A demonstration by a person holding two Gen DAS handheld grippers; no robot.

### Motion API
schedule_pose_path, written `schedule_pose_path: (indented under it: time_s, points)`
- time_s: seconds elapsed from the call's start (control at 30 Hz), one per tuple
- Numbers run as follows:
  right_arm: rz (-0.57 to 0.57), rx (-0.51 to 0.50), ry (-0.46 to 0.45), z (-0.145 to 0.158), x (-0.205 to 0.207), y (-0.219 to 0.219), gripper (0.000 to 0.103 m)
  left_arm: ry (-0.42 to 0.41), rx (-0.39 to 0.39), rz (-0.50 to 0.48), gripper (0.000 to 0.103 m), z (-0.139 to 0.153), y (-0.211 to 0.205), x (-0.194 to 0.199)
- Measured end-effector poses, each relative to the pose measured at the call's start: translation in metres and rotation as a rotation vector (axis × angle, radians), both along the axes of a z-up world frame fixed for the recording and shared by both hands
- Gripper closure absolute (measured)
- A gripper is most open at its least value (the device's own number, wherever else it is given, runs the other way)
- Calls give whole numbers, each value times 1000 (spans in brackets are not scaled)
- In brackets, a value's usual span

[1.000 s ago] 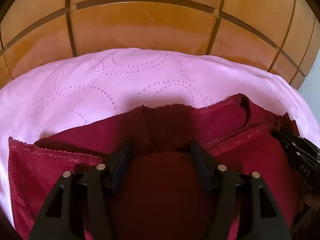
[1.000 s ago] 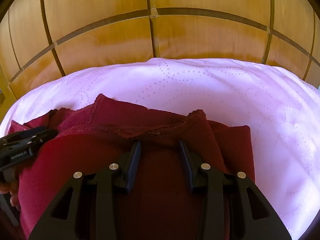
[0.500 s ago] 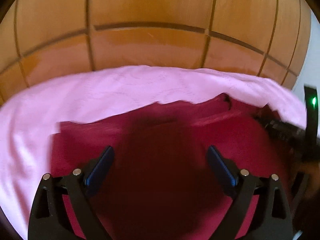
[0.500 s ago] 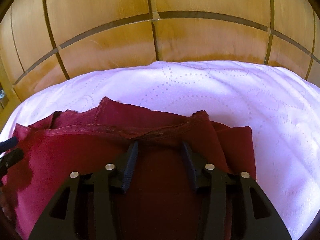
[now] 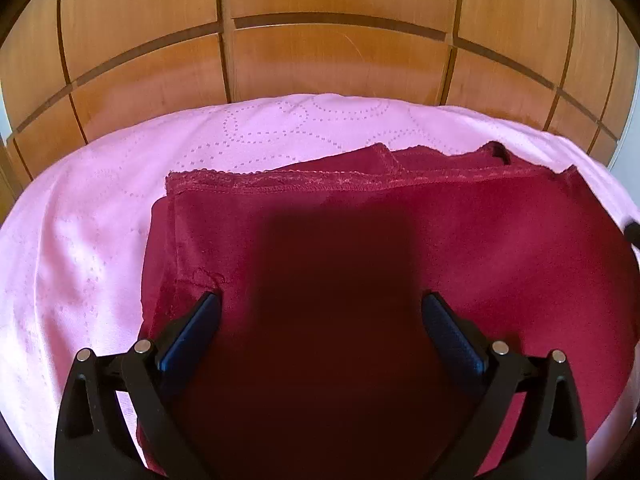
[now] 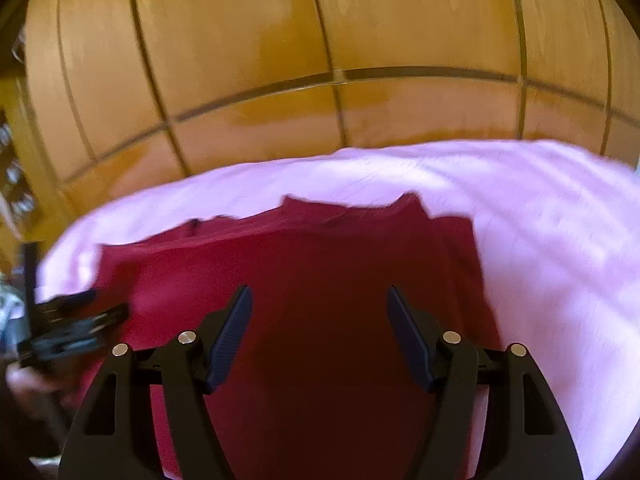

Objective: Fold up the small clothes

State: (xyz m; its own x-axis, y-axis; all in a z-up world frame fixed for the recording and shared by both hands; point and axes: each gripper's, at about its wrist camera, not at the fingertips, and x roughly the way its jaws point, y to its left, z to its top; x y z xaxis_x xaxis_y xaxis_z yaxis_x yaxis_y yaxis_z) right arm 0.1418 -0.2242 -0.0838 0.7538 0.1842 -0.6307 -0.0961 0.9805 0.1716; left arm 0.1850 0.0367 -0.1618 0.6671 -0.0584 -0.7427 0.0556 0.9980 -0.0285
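A dark red garment point(image 5: 360, 240) with a lace-trimmed far edge lies folded flat on a pink bedspread point(image 5: 100, 208). My left gripper point(image 5: 320, 304) hovers over its near part, jaws wide open and empty. In the right wrist view the same red garment point(image 6: 320, 272) lies under my right gripper point(image 6: 320, 300), which is also open and empty. The left gripper point(image 6: 68, 328) shows blurred at the left of the right wrist view. A sliver of the right gripper point(image 5: 634, 232) shows at the right edge of the left wrist view.
A wooden panelled wardrobe point(image 5: 320, 40) stands right behind the bed, also in the right wrist view point(image 6: 320, 60). The pink bedspread point(image 6: 540, 220) stretches right of the garment and left of it in the left wrist view.
Both grippers have opened and let go of the garment's far edge, then pulled back and up. The garment now lies flat with its lace edge laid down.
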Motion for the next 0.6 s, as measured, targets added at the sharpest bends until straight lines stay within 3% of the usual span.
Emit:
schedule_pose_path:
  time_s: [0.03,0.33,0.47,0.6]
  points:
    - [10,33,1,1,-9,-2,21,-2,-4,2,3,1,0,-4]
    - [1,177,93,-5,-64,-24,21,-19,-19,10,2,5,0,-22]
    - [-82,204,106,-9,-78,-43,17,-48,-49,19,2,10,5,-35]
    - [-205,303,135,-20,-79,-71,17,-77,-91,28,2,13,10,-49]
